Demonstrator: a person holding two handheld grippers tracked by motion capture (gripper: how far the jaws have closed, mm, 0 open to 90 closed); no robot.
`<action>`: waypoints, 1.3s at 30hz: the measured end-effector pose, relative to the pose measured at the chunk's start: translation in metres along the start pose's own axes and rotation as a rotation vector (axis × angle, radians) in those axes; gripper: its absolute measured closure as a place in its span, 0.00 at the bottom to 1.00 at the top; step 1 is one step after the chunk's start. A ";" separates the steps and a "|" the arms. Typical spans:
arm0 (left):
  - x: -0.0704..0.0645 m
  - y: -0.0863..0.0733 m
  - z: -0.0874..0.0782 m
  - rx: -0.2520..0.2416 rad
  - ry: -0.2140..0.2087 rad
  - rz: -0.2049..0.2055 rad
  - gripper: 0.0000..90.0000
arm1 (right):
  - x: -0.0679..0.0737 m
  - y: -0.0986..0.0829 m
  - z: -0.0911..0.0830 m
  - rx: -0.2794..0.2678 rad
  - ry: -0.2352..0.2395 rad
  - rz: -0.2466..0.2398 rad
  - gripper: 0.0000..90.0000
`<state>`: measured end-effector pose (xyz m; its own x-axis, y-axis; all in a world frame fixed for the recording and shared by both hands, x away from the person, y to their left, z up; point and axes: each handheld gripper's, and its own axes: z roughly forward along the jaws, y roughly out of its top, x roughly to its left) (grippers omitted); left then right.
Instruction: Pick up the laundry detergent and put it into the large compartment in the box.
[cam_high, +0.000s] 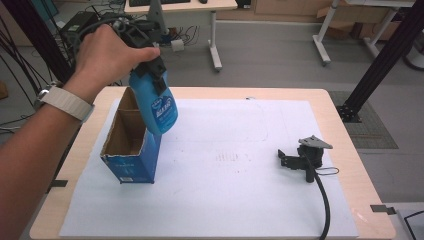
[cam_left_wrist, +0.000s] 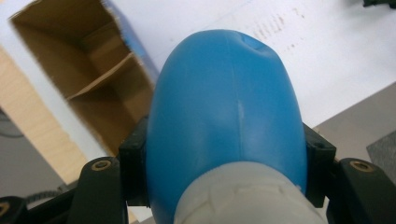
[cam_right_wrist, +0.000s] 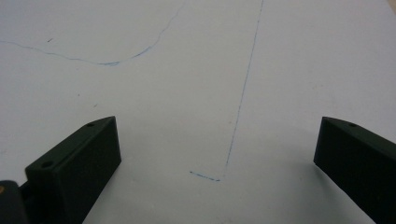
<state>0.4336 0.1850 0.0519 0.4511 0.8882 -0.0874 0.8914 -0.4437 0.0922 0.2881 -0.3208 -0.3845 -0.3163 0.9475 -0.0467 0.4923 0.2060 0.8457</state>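
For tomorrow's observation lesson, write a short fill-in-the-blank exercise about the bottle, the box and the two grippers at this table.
1. The left gripper is shut on a bottle whose colour is ____.
2. The bottle hangs above an open ____ box.
3. The right gripper lies on the white sheet with its jaws ____.

Missing words: blue; cardboard; open

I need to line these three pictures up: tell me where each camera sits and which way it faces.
High view: above the person's side, facing forward and down on the table; shows forearm, left gripper, right gripper lying there.
Left gripper view: on the left gripper, looking down its jaws at the blue bottle.
Right gripper view: low, facing across the white sheet between open jaws.
Shared: bottle and open box in high and left views.
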 end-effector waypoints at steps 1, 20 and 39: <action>0.002 -0.001 -0.002 0.000 0.005 -0.013 0.42 | 0.000 0.000 0.000 0.000 0.000 0.000 0.00; 0.048 -0.028 0.001 -0.016 0.026 -0.236 0.42 | 0.000 0.000 0.000 0.000 0.000 0.000 0.00; 0.065 -0.032 0.064 0.031 0.040 -0.264 0.42 | 0.000 0.000 0.000 0.002 0.000 -0.001 0.00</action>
<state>0.4369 0.2491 -0.0204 0.2014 0.9774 -0.0647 0.9791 -0.1991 0.0406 0.2882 -0.3208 -0.3842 -0.3167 0.9474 -0.0471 0.4935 0.2070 0.8448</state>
